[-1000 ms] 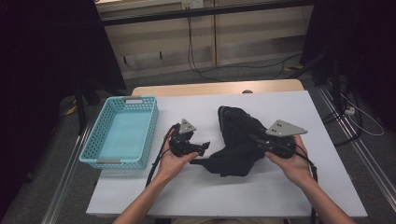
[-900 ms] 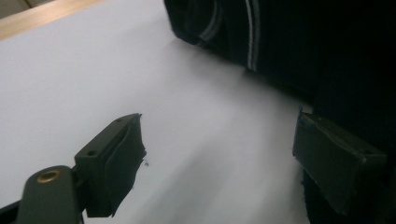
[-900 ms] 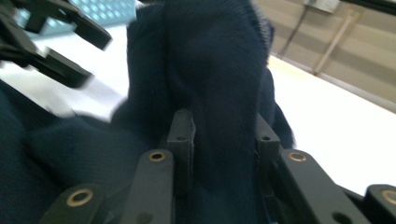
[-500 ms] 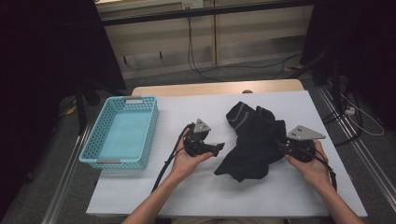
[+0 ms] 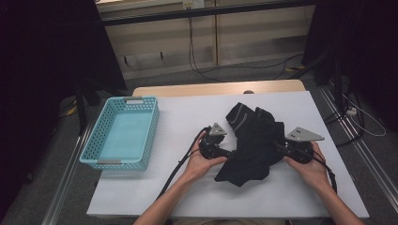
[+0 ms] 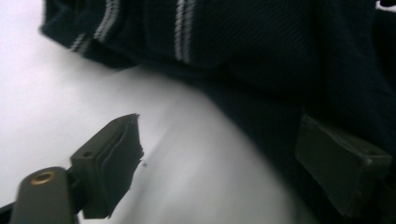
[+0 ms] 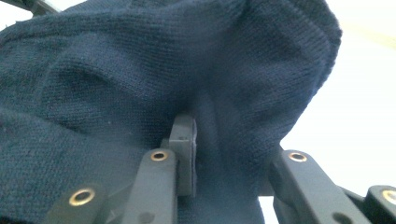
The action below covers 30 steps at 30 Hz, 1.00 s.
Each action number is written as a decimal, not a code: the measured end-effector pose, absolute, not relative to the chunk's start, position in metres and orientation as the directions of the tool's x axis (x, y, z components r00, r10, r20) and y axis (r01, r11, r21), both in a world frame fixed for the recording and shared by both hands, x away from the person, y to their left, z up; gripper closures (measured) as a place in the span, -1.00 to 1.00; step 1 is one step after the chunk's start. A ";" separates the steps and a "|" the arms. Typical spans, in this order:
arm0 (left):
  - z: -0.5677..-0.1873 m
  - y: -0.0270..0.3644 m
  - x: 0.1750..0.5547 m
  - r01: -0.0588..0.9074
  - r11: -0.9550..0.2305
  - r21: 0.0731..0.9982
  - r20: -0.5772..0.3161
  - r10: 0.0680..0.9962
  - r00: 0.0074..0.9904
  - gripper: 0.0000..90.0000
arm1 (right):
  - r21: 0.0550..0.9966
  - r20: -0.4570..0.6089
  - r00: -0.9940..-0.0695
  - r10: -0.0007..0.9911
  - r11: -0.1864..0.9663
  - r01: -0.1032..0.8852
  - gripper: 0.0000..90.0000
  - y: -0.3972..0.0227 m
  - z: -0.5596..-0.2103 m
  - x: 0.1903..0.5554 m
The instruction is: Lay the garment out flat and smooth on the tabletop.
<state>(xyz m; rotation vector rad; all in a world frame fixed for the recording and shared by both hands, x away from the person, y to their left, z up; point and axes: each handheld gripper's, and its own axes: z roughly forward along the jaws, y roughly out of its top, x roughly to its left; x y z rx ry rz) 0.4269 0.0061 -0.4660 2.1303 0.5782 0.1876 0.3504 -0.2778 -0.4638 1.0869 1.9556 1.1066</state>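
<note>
Dark sweater is lying mid-frame on the desk, between both grippers. Right gripper is pinching its right edge; left gripper, jaws wide apart and holding nothing, is straddling its left edge.

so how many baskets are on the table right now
1. The teal basket sits at the table's left edge, apart from the dark knit garment in the middle. Nothing shows inside it, and no other basket is in view.

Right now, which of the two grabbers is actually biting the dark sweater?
The right gripper: its jaws are pinched on the dark sweater. The left gripper is open, with bare table between its jaws.
</note>
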 end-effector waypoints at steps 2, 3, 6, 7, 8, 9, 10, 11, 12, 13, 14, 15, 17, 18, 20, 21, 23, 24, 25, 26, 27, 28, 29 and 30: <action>-0.465 -0.003 0.427 0.370 -0.458 0.808 -0.144 0.456 0.878 -0.70 | 0.895 -0.107 -0.456 0.884 0.285 0.344 0.44 -0.277 -0.461 0.350; -0.461 -0.006 0.426 0.372 -0.444 0.815 -0.154 0.453 0.878 -0.70 | 0.901 -0.097 -0.457 0.884 0.273 0.337 0.40 -0.277 -0.459 0.349; -0.456 -0.015 0.422 0.315 -0.466 0.827 -0.079 0.458 0.886 -0.72 | 0.905 -0.093 -0.464 0.881 0.269 0.329 0.31 -0.276 -0.453 0.349; -0.455 -0.023 0.422 0.311 -0.488 0.816 -0.064 0.457 0.887 -0.81 | 0.914 -0.077 -0.455 0.887 0.245 0.324 0.11 -0.276 -0.447 0.349; -0.456 -0.026 0.422 0.308 -0.489 0.816 -0.060 0.460 0.886 -0.84 | 0.914 -0.068 -0.447 0.892 0.235 0.331 0.04 -0.277 -0.445 0.348; -0.458 -0.028 0.422 0.309 -0.485 0.818 -0.061 0.461 0.885 -0.86 | 0.913 -0.066 -0.445 0.893 0.234 0.333 -0.02 -0.278 -0.442 0.347; -0.458 -0.028 0.422 0.309 -0.485 0.818 -0.061 0.461 0.885 -0.89 | 0.913 -0.066 -0.445 0.893 0.234 0.333 -0.02 -0.278 -0.442 0.347; -0.464 -0.033 0.423 0.330 -0.486 0.809 -0.075 0.471 0.879 -0.91 | 0.918 -0.062 -0.447 0.892 0.227 0.326 -0.13 -0.280 -0.438 0.344; -0.464 -0.033 0.423 0.330 -0.486 0.809 -0.075 0.471 0.879 -0.92 | 0.918 -0.062 -0.447 0.892 0.227 0.326 -0.13 -0.280 -0.438 0.344; -0.468 -0.034 0.425 0.341 -0.480 0.808 -0.095 0.465 0.880 -0.92 | 0.926 -0.066 -0.439 0.896 0.219 0.308 -0.22 -0.282 -0.433 0.342; -0.474 -0.035 0.427 0.371 -0.468 0.802 -0.139 0.458 0.878 -0.93 | 0.933 -0.059 -0.436 0.898 0.205 0.296 -0.24 -0.284 -0.431 0.340; -0.476 -0.034 0.429 0.385 -0.461 0.799 -0.160 0.455 0.876 -0.93 | 0.942 -0.052 -0.437 0.898 0.189 0.277 -0.28 -0.285 -0.429 0.338; -0.478 -0.033 0.430 0.399 -0.457 0.795 -0.180 0.451 0.874 -0.93 | 0.946 -0.049 -0.438 0.897 0.183 0.269 -0.32 -0.287 -0.428 0.337; -0.478 -0.033 0.431 0.408 -0.454 0.792 -0.193 0.448 0.873 -0.93 | 0.945 -0.044 -0.435 0.899 0.179 0.272 -0.37 -0.287 -0.428 0.336; -0.479 -0.034 0.431 0.404 -0.473 0.783 -0.219 0.398 0.891 -0.72 | 0.925 -0.033 -0.454 0.890 0.199 0.324 -0.50 -0.284 -0.437 0.338; -0.479 -0.033 0.432 0.413 -0.476 0.777 -0.238 0.385 0.892 -0.61 | 0.910 -0.029 -0.466 0.884 0.216 0.354 -0.56 -0.281 -0.442 0.340; -0.479 -0.032 0.432 0.422 -0.471 0.775 -0.256 0.376 0.891 -0.43 | 0.875 -0.035 -0.475 0.879 0.257 0.410 -0.64 -0.275 -0.454 0.346; -0.479 -0.031 0.431 0.424 -0.473 0.772 -0.264 0.369 0.891 -0.34 | 0.868 -0.034 -0.477 0.878 0.262 0.421 -0.68 -0.272 -0.459 0.348; -0.477 -0.030 0.429 0.421 -0.475 0.773 -0.273 0.351 0.896 -0.19 | 0.862 -0.025 -0.483 0.875 0.264 0.434 -0.71 -0.270 -0.461 0.350; -0.476 -0.030 0.428 0.422 -0.477 0.771 -0.274 0.348 0.896 -0.06 | 0.858 -0.018 -0.485 0.874 0.262 0.441 -0.70 -0.269 -0.462 0.352; -0.474 -0.029 0.427 0.415 -0.481 0.773 -0.266 0.348 0.899 0.05 | 0.855 -0.011 -0.486 0.874 0.260 0.448 -0.64 -0.267 -0.462 0.354; -0.472 -0.028 0.426 0.411 -0.484 0.773 -0.259 0.351 0.900 0.17 | 0.851 0.000 -0.493 0.870 0.259 0.457 -0.56 -0.267 -0.462 0.355; -0.470 -0.026 0.425 0.405 -0.485 0.775 -0.251 0.352 0.902 0.27 | 0.849 0.011 -0.498 0.867 0.255 0.463 -0.42 -0.266 -0.462 0.355; -0.469 -0.025 0.424 0.398 -0.487 0.777 -0.239 0.356 0.903 0.36 | 0.847 0.026 -0.508 0.861 0.251 0.468 -0.24 -0.266 -0.461 0.355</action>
